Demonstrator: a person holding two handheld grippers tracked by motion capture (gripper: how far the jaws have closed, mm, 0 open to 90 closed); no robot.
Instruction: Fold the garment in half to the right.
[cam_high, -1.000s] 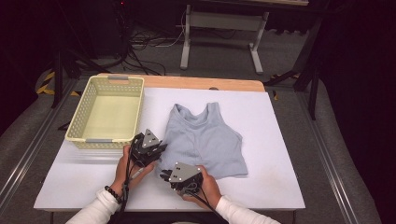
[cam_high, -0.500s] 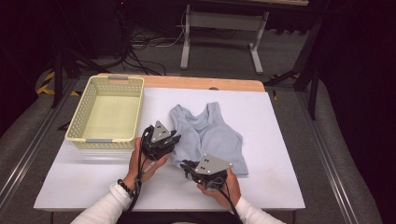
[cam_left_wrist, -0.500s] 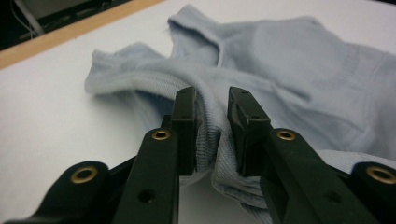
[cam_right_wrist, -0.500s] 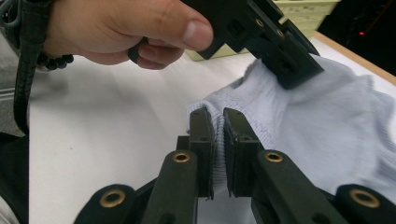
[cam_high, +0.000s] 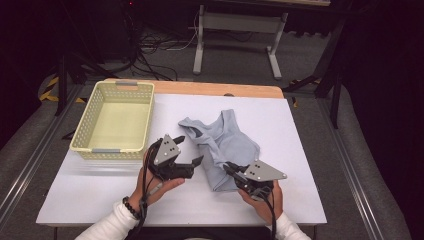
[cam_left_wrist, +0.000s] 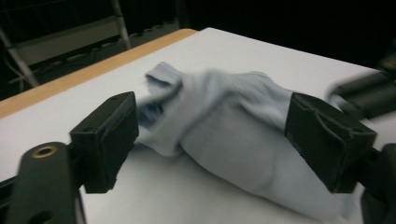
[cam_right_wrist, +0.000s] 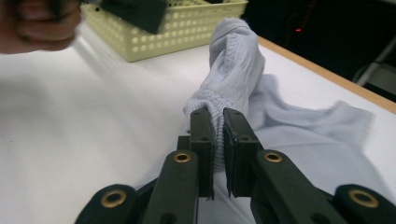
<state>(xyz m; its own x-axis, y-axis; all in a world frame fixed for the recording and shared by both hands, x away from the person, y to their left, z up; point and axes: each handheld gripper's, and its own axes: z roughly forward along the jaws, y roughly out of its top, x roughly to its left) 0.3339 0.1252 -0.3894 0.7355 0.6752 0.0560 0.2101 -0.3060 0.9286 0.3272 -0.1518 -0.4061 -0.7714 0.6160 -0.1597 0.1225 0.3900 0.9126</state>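
Pale-blue top (cam_high: 222, 145) lies folded over on the table (cam_high: 300, 130), its hem pinched between the clenched fingers (cam_right_wrist: 204, 135) of the right gripper (cam_high: 231, 170). Just left of it, the left gripper (cam_high: 189, 151) has just been opening, its fingers (cam_left_wrist: 109, 135) released and clear of the cloth. Beyond those fingers sits the basket (cam_high: 85, 127).

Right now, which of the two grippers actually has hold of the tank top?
The right gripper: its jaws pinch a fold of the light blue tank top. The left gripper has just been opening, nothing between its jaws.
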